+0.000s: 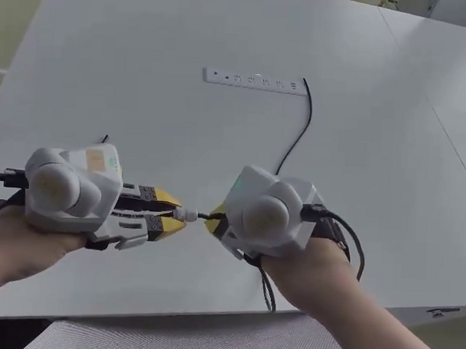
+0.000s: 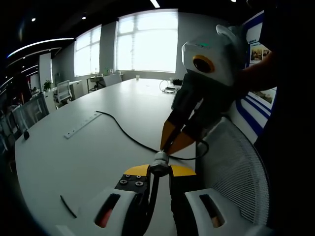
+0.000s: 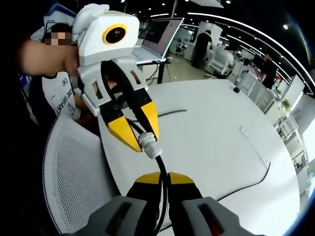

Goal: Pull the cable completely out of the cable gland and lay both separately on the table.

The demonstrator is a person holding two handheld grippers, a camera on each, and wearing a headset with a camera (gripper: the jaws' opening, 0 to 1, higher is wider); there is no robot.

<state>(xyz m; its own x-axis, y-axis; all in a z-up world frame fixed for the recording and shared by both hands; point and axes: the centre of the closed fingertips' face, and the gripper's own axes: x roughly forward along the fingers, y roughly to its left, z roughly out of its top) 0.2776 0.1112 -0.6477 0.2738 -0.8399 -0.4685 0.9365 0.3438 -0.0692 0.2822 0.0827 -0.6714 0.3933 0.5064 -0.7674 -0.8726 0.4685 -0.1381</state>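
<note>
A small white cable gland sits between the yellow tips of my left gripper, which is shut on it. A short run of black cable leaves the gland and enters my right gripper, shut on the cable. The two grippers face each other tip to tip above the table's near edge. In the left gripper view the gland sits at my own tips, with the right gripper just beyond. In the right gripper view the cable runs from my jaws up to the gland.
A white power strip lies far back on the white table; its black cord trails toward the right gripper. A short black piece lies at the left. A mesh chair stands at the table's near edge.
</note>
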